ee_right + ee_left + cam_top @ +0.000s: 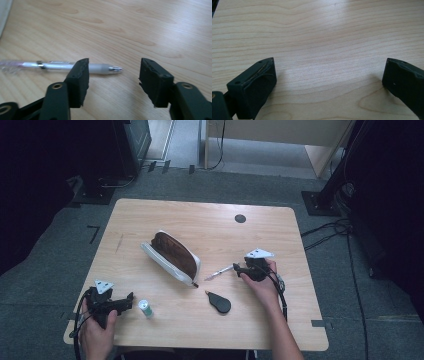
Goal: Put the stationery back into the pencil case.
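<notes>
The pen (62,66) lies flat on the counter (210,215), its long axis running across the right tool (113,72), tip poking between the parted, empty jaws. That tool is the nearer; the left tool (329,75) rests wide open, well apart.

We place the pale wooden table (150,215) under everything. Near its middle lies the open brown-and-white zip pouch (172,256), running diagonally. Right of the pouch's near end lies the clear plastic pen (219,272), its right end at the right gripper (239,269); in the right gripper view the pen (60,66) lies crosswise, its tip between the parted jaws. Nearer the person rests the black teardrop-shaped case (219,302). At the near left, the small white-and-green bottle (145,308) stands just right of the left gripper (129,301).
</notes>
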Motion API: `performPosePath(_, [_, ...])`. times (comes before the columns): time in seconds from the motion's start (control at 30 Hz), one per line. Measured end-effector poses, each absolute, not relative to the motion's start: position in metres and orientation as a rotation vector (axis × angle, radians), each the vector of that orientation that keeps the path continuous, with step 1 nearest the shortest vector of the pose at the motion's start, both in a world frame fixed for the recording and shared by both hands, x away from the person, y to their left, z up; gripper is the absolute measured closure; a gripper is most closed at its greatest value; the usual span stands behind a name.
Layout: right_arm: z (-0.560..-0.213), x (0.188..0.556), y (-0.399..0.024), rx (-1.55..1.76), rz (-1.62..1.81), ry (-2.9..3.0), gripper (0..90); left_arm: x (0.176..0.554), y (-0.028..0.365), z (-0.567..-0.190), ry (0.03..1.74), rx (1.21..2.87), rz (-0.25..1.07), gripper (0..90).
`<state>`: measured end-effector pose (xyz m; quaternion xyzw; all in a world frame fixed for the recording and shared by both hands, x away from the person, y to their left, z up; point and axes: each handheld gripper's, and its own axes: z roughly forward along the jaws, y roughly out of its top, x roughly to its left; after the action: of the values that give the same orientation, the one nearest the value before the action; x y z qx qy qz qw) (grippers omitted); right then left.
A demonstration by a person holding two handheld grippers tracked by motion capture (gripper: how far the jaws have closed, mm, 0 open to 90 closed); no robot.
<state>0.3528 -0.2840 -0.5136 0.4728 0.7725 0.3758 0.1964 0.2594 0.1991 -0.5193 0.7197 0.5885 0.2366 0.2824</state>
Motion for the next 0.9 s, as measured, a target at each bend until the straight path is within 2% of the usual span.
performPosePath(0.03, [-0.515, 0.351, -0.282, 1.258, 1.09, 2.19, 35.5, 0.259, 0.199, -0.519, 1.576, 1.927, 0.634, 0.0])
performPosePath(0.2, [-0.517, 0.351, -0.279, 1.151, 1.157, 2.21, 31.4, 0.259, 0.199, -0.519, 1.576, 1.927, 0.634, 0.0])
performPosePath(0.7, [-0.52, 0.37, -0.265, 1.094, 1.162, 2.392, 30.6, 0.259, 0.199, -0.519, 1.576, 1.927, 0.634, 0.0])
performPosePath(0.9, [-0.521, 0.371, -0.27, 1.079, 1.171, 2.45, 20.1, 0.259, 0.199, -0.519, 1.576, 1.927, 0.634, 0.0])
